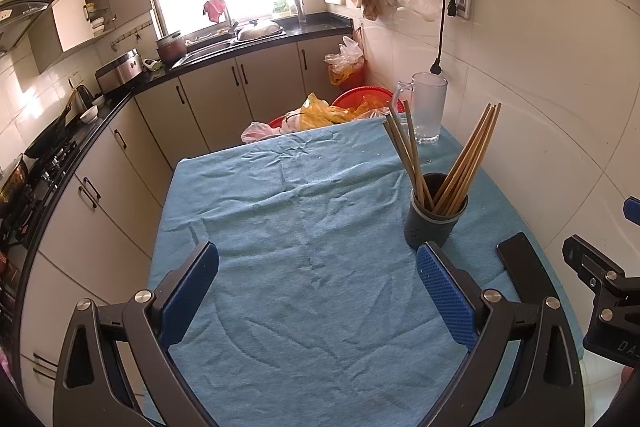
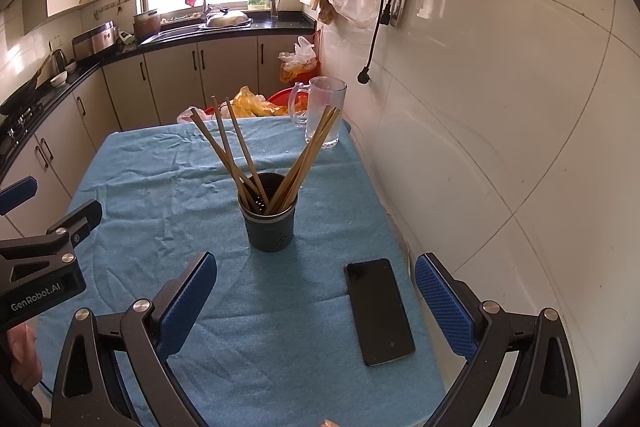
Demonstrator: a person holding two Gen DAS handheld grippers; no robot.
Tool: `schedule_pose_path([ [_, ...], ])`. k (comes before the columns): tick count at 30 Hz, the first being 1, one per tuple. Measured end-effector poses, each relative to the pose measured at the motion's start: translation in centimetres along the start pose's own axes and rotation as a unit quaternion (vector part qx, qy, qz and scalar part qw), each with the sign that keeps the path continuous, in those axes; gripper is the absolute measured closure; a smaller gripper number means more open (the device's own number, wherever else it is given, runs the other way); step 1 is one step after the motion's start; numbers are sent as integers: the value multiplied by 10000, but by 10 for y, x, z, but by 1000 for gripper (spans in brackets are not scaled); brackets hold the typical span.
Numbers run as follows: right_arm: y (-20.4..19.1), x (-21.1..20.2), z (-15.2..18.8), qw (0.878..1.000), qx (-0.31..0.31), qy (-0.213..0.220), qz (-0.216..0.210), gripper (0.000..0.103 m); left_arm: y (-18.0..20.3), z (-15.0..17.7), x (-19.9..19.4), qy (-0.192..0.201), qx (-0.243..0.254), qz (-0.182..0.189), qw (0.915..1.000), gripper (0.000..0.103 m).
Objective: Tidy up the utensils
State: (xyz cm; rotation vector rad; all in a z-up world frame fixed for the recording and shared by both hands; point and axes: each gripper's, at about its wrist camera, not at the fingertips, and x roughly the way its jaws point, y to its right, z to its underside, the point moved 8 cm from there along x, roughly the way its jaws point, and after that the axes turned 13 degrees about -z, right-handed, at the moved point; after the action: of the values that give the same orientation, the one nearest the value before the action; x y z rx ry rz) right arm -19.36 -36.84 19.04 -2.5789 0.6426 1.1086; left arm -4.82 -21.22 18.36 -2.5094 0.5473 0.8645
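A dark grey utensil holder (image 1: 434, 221) (image 2: 269, 223) stands upright on the blue cloth-covered table (image 1: 288, 227) (image 2: 160, 187). Several wooden chopsticks (image 1: 466, 163) (image 2: 236, 151) stand in it, fanned to both sides. My left gripper (image 1: 318, 263) is open and empty, low over the cloth, left of and nearer than the holder. My right gripper (image 2: 316, 275) is open and empty, nearer than the holder, with a black phone (image 2: 378, 311) lying between its fingers' span. The right gripper's body shows at the right edge of the left wrist view (image 1: 600, 291).
A frosted glass mug (image 1: 428, 109) (image 2: 324, 111) stands at the table's far right corner by the tiled wall. The phone also shows in the left wrist view (image 1: 524, 263). Red basins with plastic bags (image 1: 340, 111) sit beyond the table. Kitchen cabinets run along the left.
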Motion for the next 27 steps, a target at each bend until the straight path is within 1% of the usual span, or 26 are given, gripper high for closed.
schedule_pose_path([
  [10, -8, -2, 1, 10000, -73, -1, -19, 2, -3, 1, -1, 11, -21, 2, 10000, 4],
  [27, -10, -2, 0, 10000, -62, 13, -16, 2, -4, 2, -1, 14, -34, 1, 10000, 4],
])
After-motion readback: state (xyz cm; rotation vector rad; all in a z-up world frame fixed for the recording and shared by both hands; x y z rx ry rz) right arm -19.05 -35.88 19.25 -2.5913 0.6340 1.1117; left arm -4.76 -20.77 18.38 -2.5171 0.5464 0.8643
